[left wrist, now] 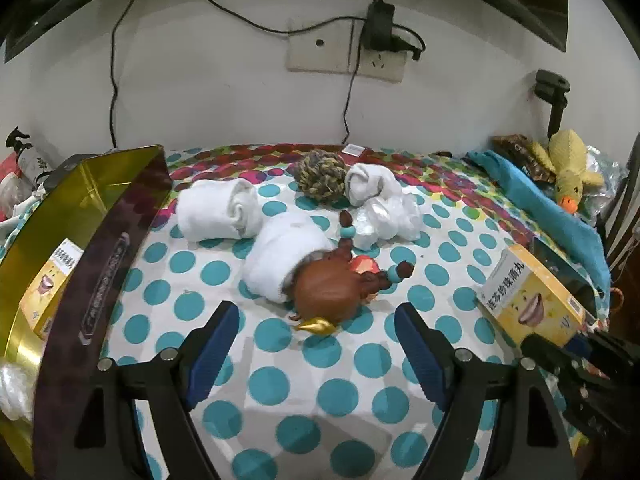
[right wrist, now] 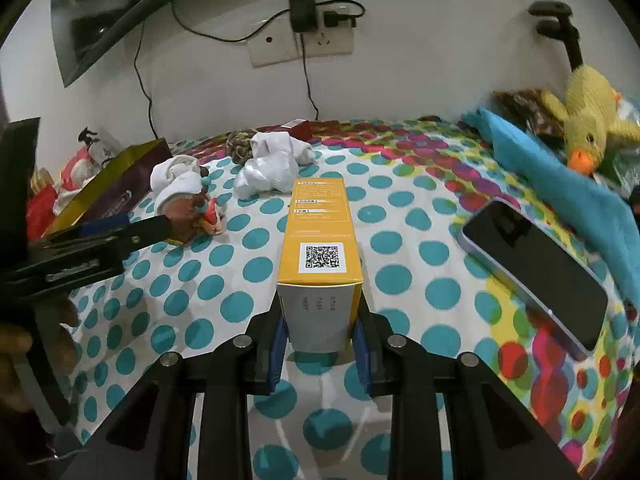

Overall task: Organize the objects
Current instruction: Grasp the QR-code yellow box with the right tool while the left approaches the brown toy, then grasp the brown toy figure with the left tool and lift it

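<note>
My right gripper (right wrist: 320, 332) is shut on the near end of a yellow medicine box (right wrist: 320, 236), which points away from me over the dotted bedspread (right wrist: 400, 280). The left wrist view shows this box (left wrist: 532, 296) at the right, with the right gripper's dark body behind it. My left gripper (left wrist: 316, 336) is open and holds nothing. Just beyond its fingertips lies a brown toy figurine (left wrist: 328, 288). White rolled socks (left wrist: 218, 210), a rope ball (left wrist: 320, 178) and a crumpled white bundle (left wrist: 384, 220) lie farther back.
A gold box with a dark purple lid (left wrist: 80, 220) stands open at the left with another yellow box (left wrist: 48, 280) inside. A phone (right wrist: 532, 272), a blue cloth (right wrist: 560, 176) and a yellow plush duck (right wrist: 588, 120) lie at the right. Cables hang from the wall socket (left wrist: 344, 52).
</note>
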Demonstrator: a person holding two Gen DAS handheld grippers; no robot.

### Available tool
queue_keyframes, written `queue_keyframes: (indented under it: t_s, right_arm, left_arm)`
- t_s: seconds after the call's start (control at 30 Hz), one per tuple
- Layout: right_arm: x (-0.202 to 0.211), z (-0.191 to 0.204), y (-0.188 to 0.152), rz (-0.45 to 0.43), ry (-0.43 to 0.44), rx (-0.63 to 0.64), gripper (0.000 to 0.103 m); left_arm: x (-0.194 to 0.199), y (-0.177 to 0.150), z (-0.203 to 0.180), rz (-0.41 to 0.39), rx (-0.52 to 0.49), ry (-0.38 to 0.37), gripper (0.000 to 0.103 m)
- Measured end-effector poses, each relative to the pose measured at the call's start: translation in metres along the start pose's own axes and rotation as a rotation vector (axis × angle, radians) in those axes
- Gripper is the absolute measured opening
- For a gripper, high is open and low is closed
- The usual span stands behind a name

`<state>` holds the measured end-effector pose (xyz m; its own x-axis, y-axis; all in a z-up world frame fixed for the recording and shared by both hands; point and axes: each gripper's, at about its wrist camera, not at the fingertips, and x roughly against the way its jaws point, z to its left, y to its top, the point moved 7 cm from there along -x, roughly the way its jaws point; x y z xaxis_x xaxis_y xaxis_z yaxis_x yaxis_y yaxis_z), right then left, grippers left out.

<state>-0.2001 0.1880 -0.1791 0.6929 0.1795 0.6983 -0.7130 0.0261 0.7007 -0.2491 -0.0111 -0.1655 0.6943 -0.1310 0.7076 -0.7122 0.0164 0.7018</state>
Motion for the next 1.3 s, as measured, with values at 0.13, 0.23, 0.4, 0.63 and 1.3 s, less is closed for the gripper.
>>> queue_keyframes:
  t_s: [0.13, 0.23, 0.4, 0.63, 1.3]
  right_arm:
    - [-0.001, 0.008, -0.006, -0.001, 0.031, -0.007, 0.027]
    - [-0.002, 0.011, -0.008, -0.001, 0.05, -0.012, 0.027]
    - [0.0, 0.002, -0.006, -0.015, 0.07, -0.046, 0.027]
    - [0.002, -0.004, -0.005, -0.021, 0.085, -0.076, 0.027]
    - [0.022, 0.05, 0.006, -0.049, 0.051, 0.029, 0.027]
  left_arm:
    - [-0.019, 0.0, -0.004, 0.05, -0.001, 0.001, 0.082]
    - [-0.032, 0.003, -0.007, 0.065, -0.034, 0.035, 0.082]
    - [-0.055, 0.012, -0.004, 0.107, -0.032, 0.019, 0.082]
    - [-0.061, 0.014, -0.009, 0.113, -0.061, 0.018, 0.059]
    - [0.034, 0.003, 0.025, 0.002, -0.018, 0.066, 0.059]
